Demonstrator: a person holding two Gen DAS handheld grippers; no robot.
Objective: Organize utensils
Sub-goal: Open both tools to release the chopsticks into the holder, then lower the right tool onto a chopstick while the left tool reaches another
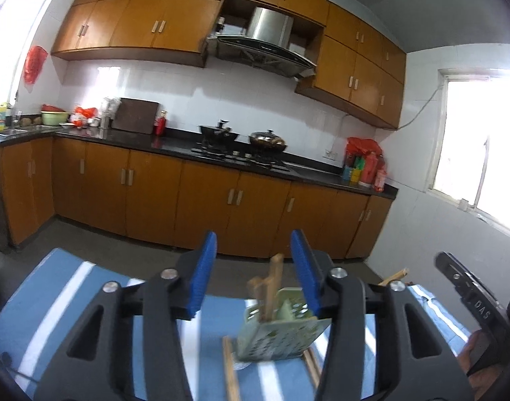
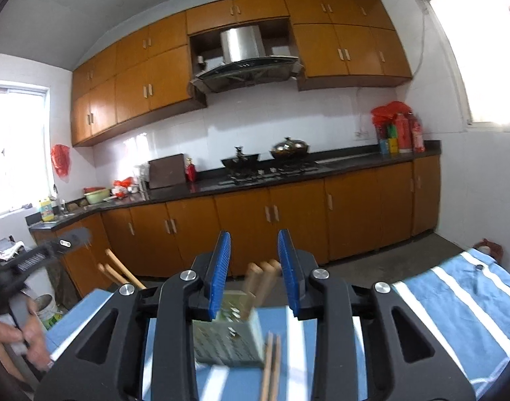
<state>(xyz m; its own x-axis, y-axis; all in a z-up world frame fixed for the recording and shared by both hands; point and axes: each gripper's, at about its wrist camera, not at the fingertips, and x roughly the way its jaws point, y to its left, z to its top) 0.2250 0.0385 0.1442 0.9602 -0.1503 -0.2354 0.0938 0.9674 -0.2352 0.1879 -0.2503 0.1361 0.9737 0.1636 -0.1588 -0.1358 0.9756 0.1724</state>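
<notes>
Left gripper (image 1: 253, 275) and right gripper (image 2: 253, 272) both parted, gripping nothing. Beyond, green perforated holder (image 1: 281, 330) on the striped cloth (image 1: 64, 287), some chopsticks (image 1: 270, 287) inside; loose chopsticks (image 2: 271, 364) beside it, waiting.

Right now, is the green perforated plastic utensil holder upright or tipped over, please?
Upright: the green perforated plastic utensil holder stands on the striped cloth, wooden chopsticks poking upward.

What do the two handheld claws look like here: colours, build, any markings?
Both match: the left claw and right claw have black plastic frames with cut-out openings, silver round bolts, and blue ribbed pads. The right unit's black body shows white lettering, too blurred to read fully.
</notes>
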